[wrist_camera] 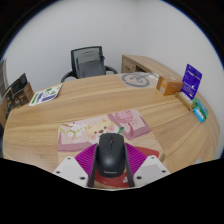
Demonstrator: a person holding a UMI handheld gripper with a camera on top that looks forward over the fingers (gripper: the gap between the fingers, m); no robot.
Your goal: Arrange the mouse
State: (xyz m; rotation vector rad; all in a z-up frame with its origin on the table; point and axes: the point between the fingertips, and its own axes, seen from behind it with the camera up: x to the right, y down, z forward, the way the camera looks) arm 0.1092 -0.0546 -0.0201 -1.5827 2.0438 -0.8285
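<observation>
A black Lenovo mouse [110,152] sits between my two fingers, and both magenta pads [90,160] press against its sides. My gripper [110,162] is shut on it and holds it over the near edge of the wooden table [60,112]. Just beyond the mouse lies a pink mouse mat [100,128] with cartoon figures, flat on the table. The mouse's front end overlaps the mat's near edge in the gripper view. I cannot tell whether the mouse touches the table.
A black office chair [88,62] stands behind the table. At the right are a wooden tray [140,78], a purple box [190,78] and a teal item [198,108]. Booklets [44,96] and a box [14,92] lie at the left.
</observation>
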